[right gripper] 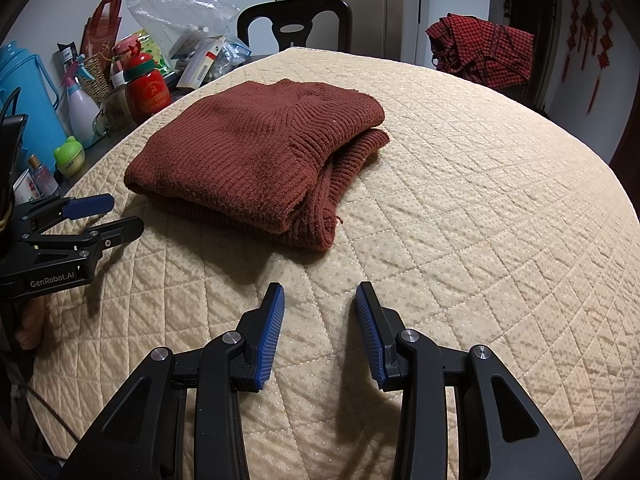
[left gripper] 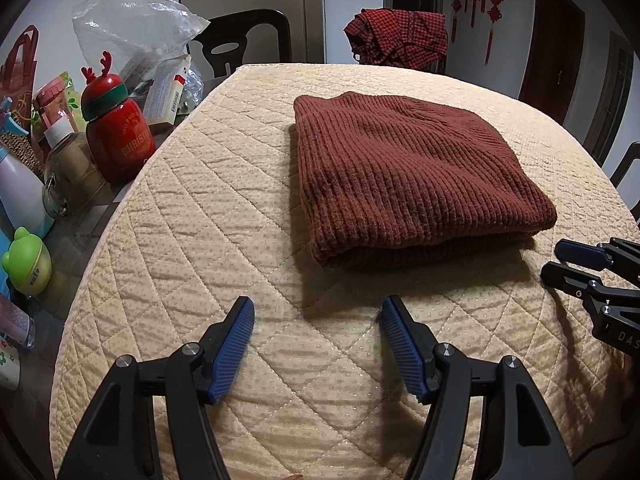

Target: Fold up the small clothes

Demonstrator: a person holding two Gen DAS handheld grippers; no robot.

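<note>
- Nearest me, the left gripper [left gripper: 316, 312] hovers over the quilted table cover [left gripper: 200, 208] with its blue pads spread wide and nothing between them.
- Beside it, the right gripper [right gripper: 320, 298] hangs the same way, pads apart though closer together, also empty. Both point down at bare quilting just short of the garment, which looks to me like hands drawn clear so the fold lies undisturbed.
- Just beyond lies the brown knit sweater [left gripper: 400, 168], folded into a thick, neat block near the middle of the table; from the right its layered edges show stacked at one end. I'd judge this piece finished.
- Off to the left edge stands household clutter: a red bottle [left gripper: 116, 136], a plastic bag [left gripper: 132, 28], likely pushed aside to free the folding space.
- Farthest back, a red checked garment [left gripper: 400, 38] drapes over a chair, perhaps next.
</note>
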